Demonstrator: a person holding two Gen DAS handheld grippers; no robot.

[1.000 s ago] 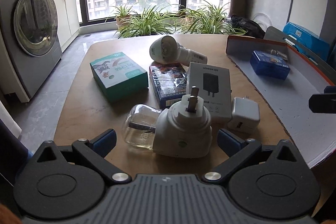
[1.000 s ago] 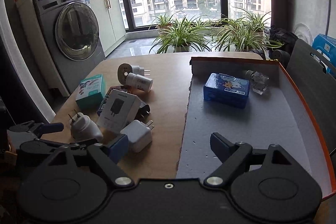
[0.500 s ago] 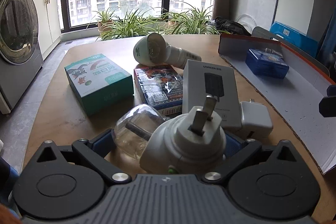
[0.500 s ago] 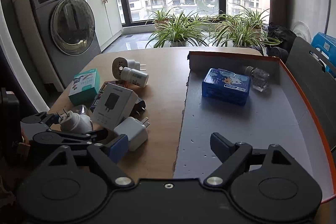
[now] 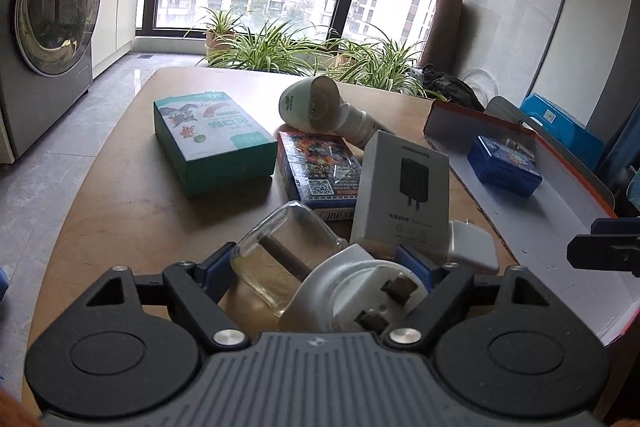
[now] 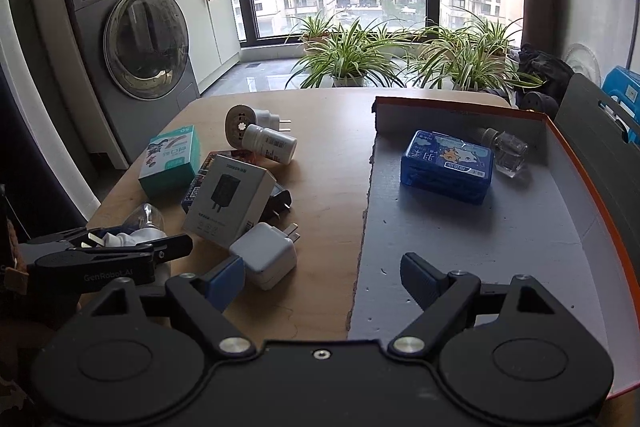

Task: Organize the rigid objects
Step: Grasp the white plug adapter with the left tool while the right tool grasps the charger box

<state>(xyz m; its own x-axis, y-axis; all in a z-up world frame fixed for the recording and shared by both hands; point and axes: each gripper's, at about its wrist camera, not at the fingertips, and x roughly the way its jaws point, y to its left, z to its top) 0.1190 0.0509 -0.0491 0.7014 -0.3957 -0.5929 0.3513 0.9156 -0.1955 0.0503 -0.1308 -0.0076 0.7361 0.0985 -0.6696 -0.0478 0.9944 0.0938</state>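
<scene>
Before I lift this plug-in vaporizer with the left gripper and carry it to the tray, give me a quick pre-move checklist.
1. Plug-in vaporizer between left gripper fingers: ok.
2. Grip firm: cannot tell; jaws closing, contact hidden.
3. Glass bottle attached to it: ok.
4. Neighbours clear: not ok; grey charger box and white charger crowd it.
5. Tray has bare floor: ok.
6. Right gripper open, empty: ok.

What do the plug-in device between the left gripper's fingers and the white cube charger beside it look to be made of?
Plug-in device: glossy white plastic body, probably, with dark metal-looking prongs and a clear bottle, glass or plastic, holding a dark wick. White cube charger: smooth, slightly satin white plastic with metal prongs.
</scene>
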